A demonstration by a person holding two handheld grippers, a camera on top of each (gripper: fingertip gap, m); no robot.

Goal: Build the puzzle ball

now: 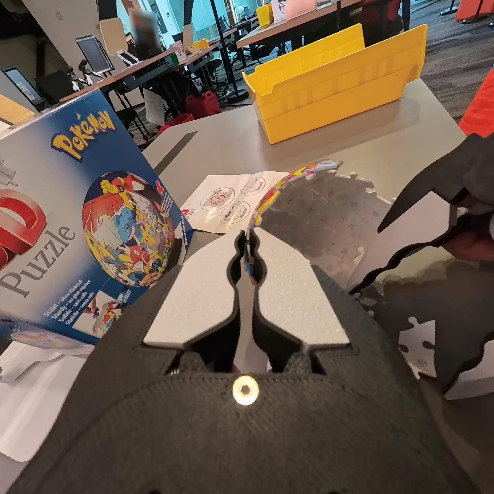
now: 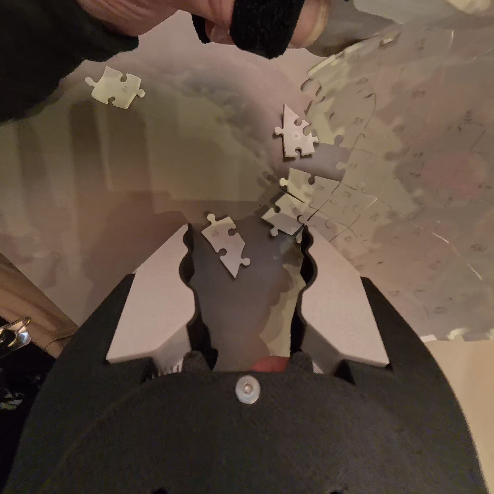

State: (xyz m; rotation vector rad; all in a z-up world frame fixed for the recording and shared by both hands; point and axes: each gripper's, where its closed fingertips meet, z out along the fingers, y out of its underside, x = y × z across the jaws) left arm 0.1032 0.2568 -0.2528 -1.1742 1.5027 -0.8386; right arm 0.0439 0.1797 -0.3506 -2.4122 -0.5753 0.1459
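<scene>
Left tool [image 1: 250,250] has its fingers pinched nearly together, pointing forward and level. Right tool [image 2: 247,242] is spread wide, aimed downward, with a bare hand [image 2: 165,16] above it.

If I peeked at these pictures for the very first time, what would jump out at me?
First, the half-built puzzle ball shell, pinched at its edge by the left gripper in the middle of the left wrist view, grey inside showing. Next, the bright puzzle box standing at the left and the yellow bin at the table's far side. In the right wrist view, loose pieces lie grey side up, one between the open jaws of the right gripper.
</scene>
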